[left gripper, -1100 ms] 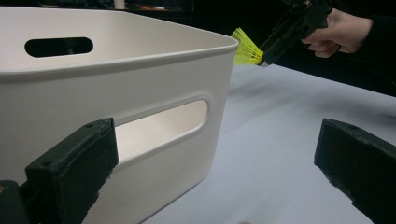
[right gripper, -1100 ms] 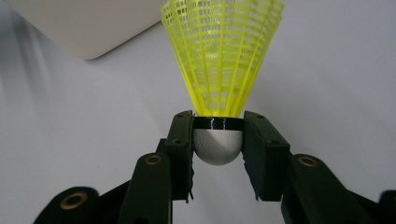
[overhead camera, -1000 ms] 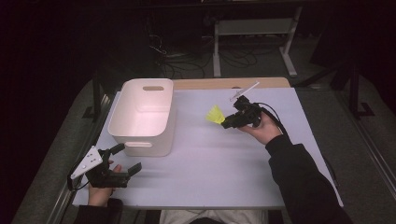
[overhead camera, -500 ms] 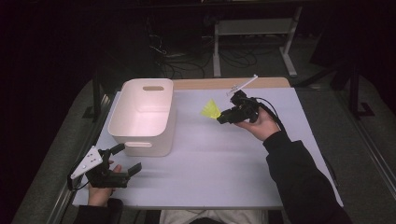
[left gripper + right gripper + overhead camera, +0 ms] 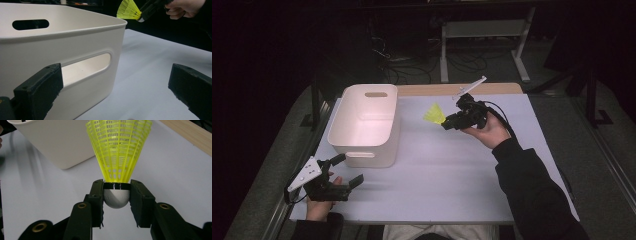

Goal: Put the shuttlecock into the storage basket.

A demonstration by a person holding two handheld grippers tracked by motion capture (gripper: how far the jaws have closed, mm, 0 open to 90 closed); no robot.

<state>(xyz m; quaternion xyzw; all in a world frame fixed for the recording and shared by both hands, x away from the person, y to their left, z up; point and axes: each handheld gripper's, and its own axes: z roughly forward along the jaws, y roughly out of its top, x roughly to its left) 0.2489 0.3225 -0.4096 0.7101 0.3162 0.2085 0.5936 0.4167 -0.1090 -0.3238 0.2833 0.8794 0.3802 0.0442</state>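
Note:
A yellow shuttlecock [image 5: 118,152] with a white rounded head is clamped by that head between the black jaws of my right gripper [image 5: 116,195]. In the high view the right gripper [image 5: 447,123] holds the shuttlecock [image 5: 433,114] above the table, right of the white bin [image 5: 367,125], skirt pointing left toward it. My left gripper [image 5: 348,172] rests at the table's front left corner, jaws open and empty, just in front of the bin. In the left gripper view the bin's near wall with its handle slot [image 5: 86,66] is close ahead, and the shuttlecock [image 5: 128,10] hangs beyond it.
The white table top [image 5: 452,175] has a wooden strip [image 5: 452,89] along its far edge. The bin is empty inside. Dark floor with cables and a metal frame [image 5: 484,35] lies beyond the table.
My right gripper has risen a little with the shuttlecock and drifted slightly left toward the bin. The left gripper has stayed put.

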